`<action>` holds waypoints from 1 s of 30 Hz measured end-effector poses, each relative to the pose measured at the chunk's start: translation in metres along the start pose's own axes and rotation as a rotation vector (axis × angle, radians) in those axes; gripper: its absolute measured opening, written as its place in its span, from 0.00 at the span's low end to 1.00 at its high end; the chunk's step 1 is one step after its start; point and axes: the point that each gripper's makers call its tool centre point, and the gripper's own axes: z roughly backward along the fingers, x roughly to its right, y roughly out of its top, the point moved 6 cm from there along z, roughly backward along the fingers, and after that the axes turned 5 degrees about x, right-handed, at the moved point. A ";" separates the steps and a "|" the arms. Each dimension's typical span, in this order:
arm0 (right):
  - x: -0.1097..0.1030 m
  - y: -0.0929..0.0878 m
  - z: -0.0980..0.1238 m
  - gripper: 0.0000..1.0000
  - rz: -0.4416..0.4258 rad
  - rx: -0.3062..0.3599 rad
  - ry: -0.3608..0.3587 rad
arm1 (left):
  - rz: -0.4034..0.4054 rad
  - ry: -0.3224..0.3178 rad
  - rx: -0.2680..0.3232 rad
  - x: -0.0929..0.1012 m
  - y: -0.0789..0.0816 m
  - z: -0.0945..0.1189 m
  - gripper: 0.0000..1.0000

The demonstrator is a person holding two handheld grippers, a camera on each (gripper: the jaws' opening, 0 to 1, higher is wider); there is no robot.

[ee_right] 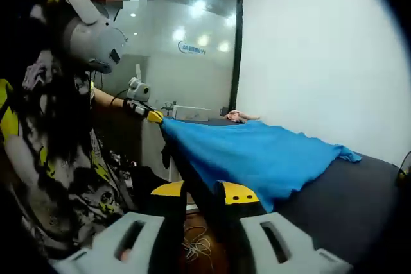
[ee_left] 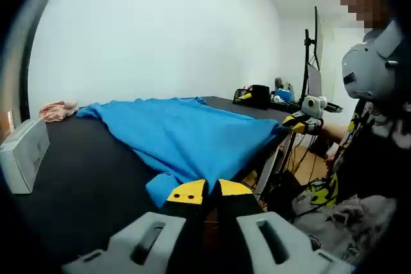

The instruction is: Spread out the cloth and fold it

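Both hand-held grippers pinch blue cloth point(ee_left: 186, 136) corners, stretched along table edge.

The left hand-held gripper point(ee_left: 210, 190) has its yellow-tipped jaws drawn together on the blue cloth point(ee_left: 186, 134) at its near corner. In the right gripper view it appears far off at the end of the person's outstretched arm point(ee_right: 106, 99). The right hand-held gripper point(ee_right: 205, 192) is likewise clamped on the cloth edge, and its yellow tips pinch another corner in the left gripper view.
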 end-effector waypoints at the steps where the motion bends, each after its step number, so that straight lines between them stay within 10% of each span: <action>1: 0.003 0.002 0.003 0.19 -0.005 0.006 -0.011 | -0.024 -0.018 -0.036 0.004 -0.004 0.003 0.09; 4: 0.015 0.006 0.010 0.19 -0.022 0.024 -0.089 | -0.003 0.015 -0.030 0.006 -0.008 0.005 0.09; 8: 0.035 0.003 0.017 0.19 -0.038 0.021 -0.224 | -0.014 0.236 0.146 -0.028 0.006 0.012 0.09; 15: 0.051 -0.030 0.001 0.13 -0.139 -0.128 -0.271 | -0.008 0.163 0.077 -0.041 -0.021 -0.024 0.15; 19: 0.054 -0.022 0.005 0.01 -0.198 -0.059 -0.274 | 0.064 0.199 0.071 -0.052 -0.019 -0.032 0.00; 30: 0.051 0.044 0.030 0.01 -0.076 0.080 -0.326 | 0.291 0.266 0.238 -0.044 0.059 0.001 0.00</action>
